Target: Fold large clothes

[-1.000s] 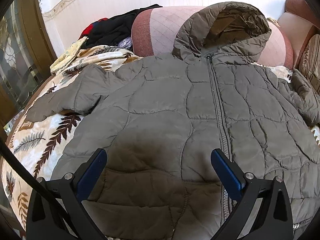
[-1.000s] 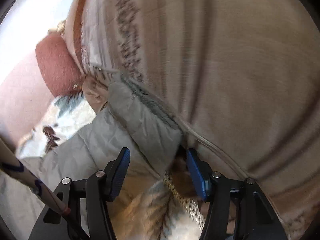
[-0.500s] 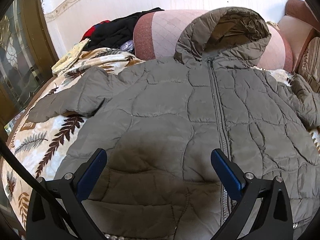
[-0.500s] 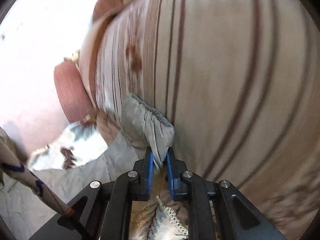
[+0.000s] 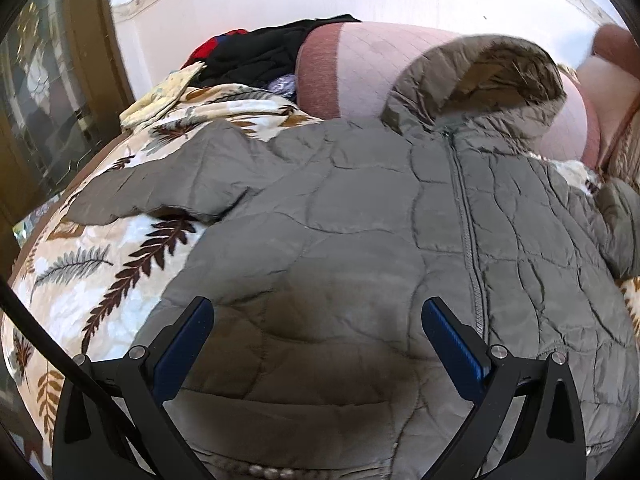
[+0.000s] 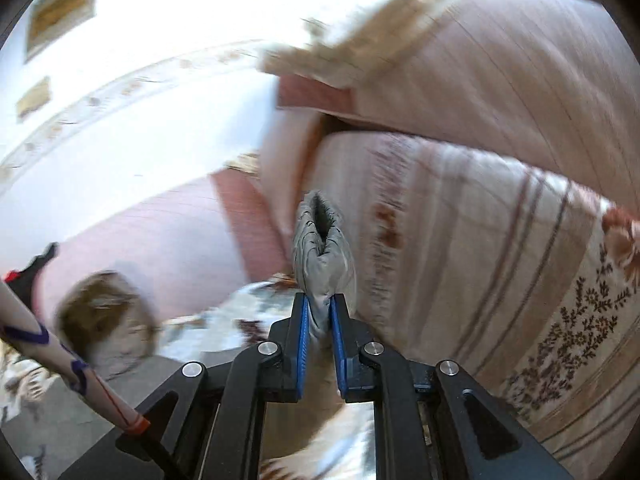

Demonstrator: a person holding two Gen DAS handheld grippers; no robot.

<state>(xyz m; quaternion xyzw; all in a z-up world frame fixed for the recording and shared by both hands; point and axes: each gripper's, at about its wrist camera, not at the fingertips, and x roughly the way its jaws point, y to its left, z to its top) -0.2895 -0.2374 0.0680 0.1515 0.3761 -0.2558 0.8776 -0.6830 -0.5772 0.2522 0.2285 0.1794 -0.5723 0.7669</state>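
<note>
Sleeve fold in hand: right tongs pinch the jacket cuff; left tongs hover spread over the jacket. Next, probably carry the cuff across the chest.

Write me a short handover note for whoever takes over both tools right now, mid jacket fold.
Right tool: shut on the sleeve cuff, cuff raised in front of the striped cushions.
Left tool: open, over the jacket near its hem, holding nothing.
Jacket lies face up, zipped, spread on the leaf-print blanket, hood against the pink bolster. The other sleeve lies out flat.
Done: one cuff gripped.
Left: fold both sleeves in, then fold the body.
</note>
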